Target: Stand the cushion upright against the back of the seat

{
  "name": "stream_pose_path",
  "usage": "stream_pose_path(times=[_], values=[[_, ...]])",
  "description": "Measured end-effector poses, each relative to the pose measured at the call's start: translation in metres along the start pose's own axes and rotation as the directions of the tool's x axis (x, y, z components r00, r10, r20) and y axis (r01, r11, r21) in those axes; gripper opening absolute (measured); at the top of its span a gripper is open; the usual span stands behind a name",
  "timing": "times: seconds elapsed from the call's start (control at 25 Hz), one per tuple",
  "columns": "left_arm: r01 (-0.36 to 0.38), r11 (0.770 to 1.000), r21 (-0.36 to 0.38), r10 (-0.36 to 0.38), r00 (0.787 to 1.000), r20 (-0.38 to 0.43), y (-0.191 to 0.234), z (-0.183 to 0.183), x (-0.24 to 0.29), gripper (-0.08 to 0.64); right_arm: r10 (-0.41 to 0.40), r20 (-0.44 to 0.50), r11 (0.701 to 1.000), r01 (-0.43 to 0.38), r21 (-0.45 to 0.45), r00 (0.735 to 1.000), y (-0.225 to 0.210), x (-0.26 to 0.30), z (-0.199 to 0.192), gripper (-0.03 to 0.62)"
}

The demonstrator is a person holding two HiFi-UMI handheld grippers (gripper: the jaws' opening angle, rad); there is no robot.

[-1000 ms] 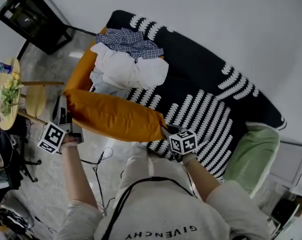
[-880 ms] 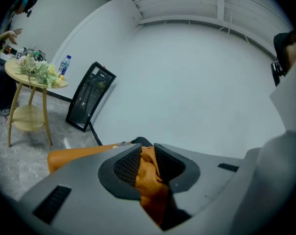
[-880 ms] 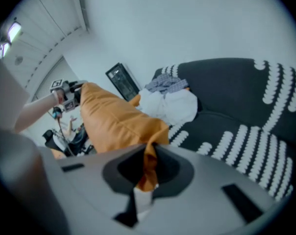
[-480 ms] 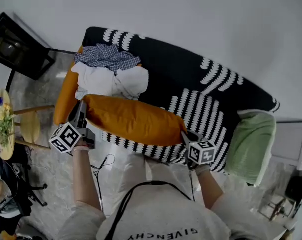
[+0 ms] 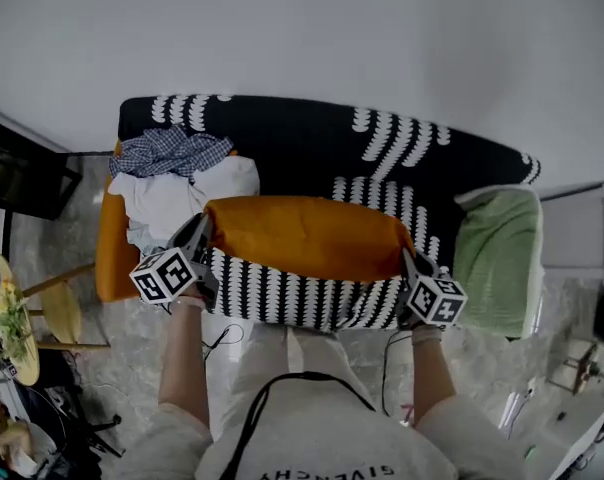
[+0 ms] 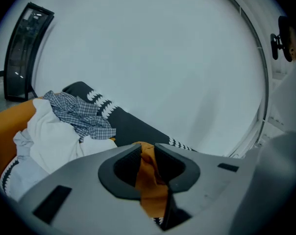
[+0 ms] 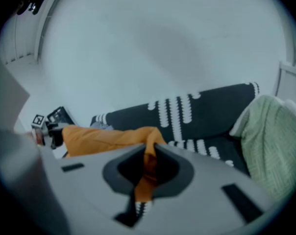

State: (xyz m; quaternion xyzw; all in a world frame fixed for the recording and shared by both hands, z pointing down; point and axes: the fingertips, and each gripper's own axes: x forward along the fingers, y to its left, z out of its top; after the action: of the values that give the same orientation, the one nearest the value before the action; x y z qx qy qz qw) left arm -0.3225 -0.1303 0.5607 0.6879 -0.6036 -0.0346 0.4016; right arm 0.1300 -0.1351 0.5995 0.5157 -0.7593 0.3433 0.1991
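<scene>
Orange cushion (image 5: 307, 236) hangs over sofa seat (image 5: 282, 296), long axis parallel to backrest (image 5: 292, 148). Left gripper (image 5: 200, 233) clamped on its left end, right gripper (image 5: 408, 261) clamped on its right end. Backrest lies just beyond cushion, on far side from both grippers; neither nearer.

Cushion (image 5: 307, 236): plain orange, no pattern. Sofa (image 5: 282, 138): black, with columns of short white dashes (the columns come in groups, with bare black between them). Upper left of frame: checked shirt (image 5: 170, 152), blue-grey and white, on a plain white garment (image 5: 177, 196). Left edge: orange side cushion (image 5: 110, 253). Right end: pale green blanket (image 5: 497, 253). Left gripper (image 5: 203, 228) and right gripper (image 5: 409, 260): grey bodies, dark jaw pads, cubes with black-and-white square markers. Wall (image 5: 302, 28): plain white. Floor (image 5: 92, 348): grey, mottled.
</scene>
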Motion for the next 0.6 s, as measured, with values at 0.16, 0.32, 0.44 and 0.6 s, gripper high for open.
stream_pose_path(times=[0.16,0.32,0.44,0.6], values=[[0.071,0.997,0.02,-0.069,0.994,-0.081,-0.028,-0.017,0.042,0.101,-0.093,0.075,0.995,0.089,0.05,0.993,-0.04,-0.014,0.019,0.035],[0.131,0.99,0.05,-0.122,0.98,-0.16,-0.057,-0.034,0.08,0.101,-0.175,0.121,0.983,0.166,0.081,0.977,-0.078,-0.026,0.034,0.035],[0.169,0.984,0.059,-0.154,0.967,-0.204,-0.078,-0.048,0.106,0.101,-0.227,0.137,0.971,0.215,0.101,0.964,-0.108,-0.032,0.042,0.035],[0.2,0.978,0.061,-0.18,0.955,-0.236,-0.104,-0.061,0.132,0.101,-0.273,0.148,0.959,0.256,0.121,0.951,-0.145,-0.035,0.052,0.035]])
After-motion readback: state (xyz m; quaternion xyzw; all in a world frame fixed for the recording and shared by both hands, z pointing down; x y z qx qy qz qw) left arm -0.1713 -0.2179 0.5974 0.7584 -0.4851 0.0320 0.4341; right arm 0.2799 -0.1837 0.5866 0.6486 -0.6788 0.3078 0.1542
